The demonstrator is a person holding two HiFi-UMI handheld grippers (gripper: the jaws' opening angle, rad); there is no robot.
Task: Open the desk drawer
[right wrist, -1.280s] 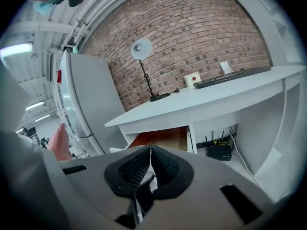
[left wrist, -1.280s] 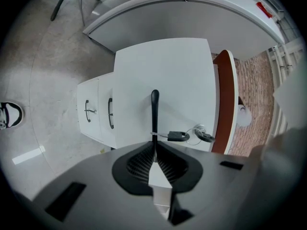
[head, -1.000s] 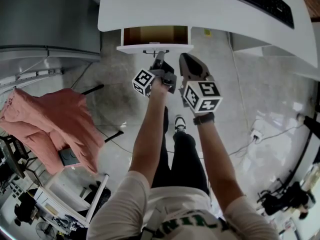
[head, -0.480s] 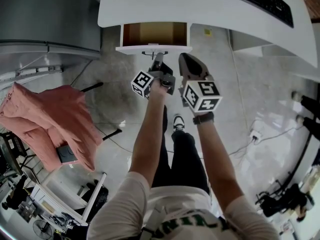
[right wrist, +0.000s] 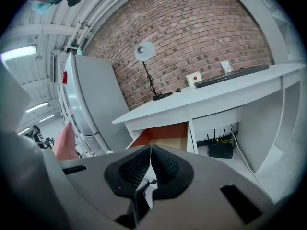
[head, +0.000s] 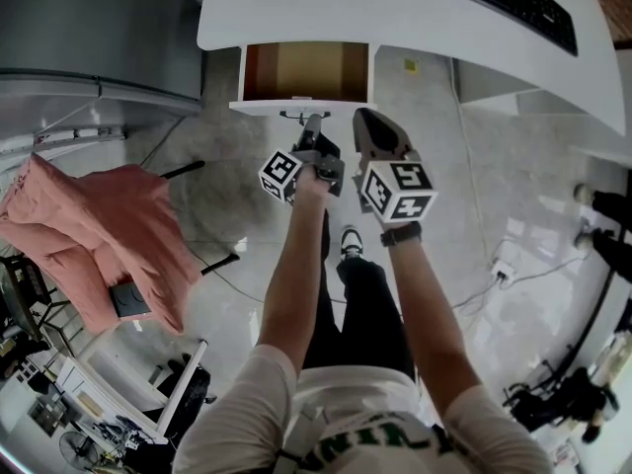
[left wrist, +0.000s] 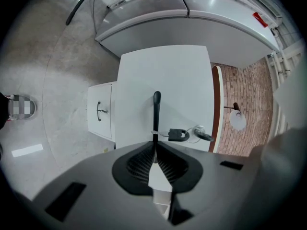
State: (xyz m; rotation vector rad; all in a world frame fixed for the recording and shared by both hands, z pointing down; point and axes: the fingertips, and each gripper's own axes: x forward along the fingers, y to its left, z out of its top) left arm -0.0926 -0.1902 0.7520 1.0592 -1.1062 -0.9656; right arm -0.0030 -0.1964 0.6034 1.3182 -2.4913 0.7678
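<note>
White-fronted rigid drawer (head: 306,72) with a brown wooden inside stands partway out beneath the white counter (head: 395,8) and should slide lightly. The left gripper (left wrist: 154,150) pinches its thin black bar handle (left wrist: 156,107) between closed jaws, the proper hold though probably slick; the right gripper (right wrist: 150,151), beside that handle, has jaws closed empty.

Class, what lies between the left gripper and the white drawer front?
The thin black bar handle, clamped by the jaws; the left gripper view shows it.
</note>
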